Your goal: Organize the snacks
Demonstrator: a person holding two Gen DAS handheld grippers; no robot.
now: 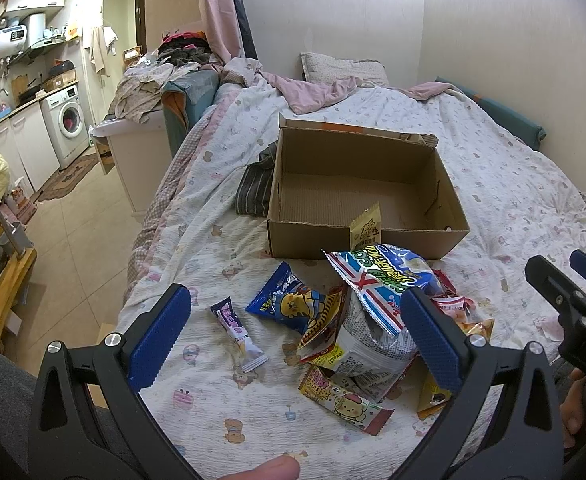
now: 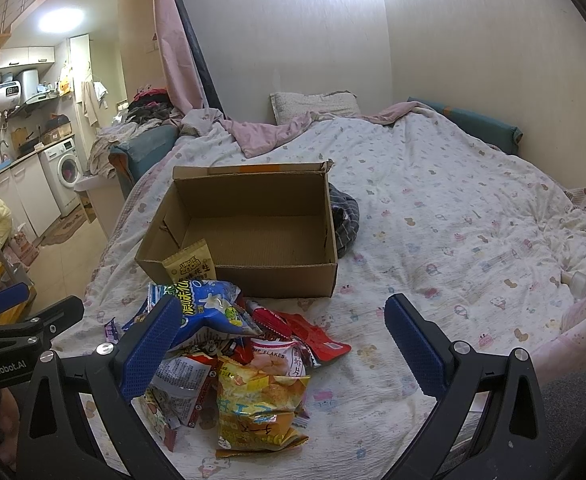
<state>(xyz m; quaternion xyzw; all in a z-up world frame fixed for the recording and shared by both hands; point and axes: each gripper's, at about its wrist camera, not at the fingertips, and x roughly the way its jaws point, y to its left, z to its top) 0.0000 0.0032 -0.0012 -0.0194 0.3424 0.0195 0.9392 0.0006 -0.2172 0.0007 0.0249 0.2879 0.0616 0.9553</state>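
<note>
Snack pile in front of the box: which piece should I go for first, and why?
Probably close the left tongs on the blue-and-white bag topping the pile. Both tongs are open and empty, the cardboard box holds only a small yellow packet, and that bag sits uppermost.

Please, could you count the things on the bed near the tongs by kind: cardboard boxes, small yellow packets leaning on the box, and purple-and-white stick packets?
Cardboard box: 1
Small yellow packet leaning on the box: 1
Purple-and-white stick packet: 1
Total: 3
</note>
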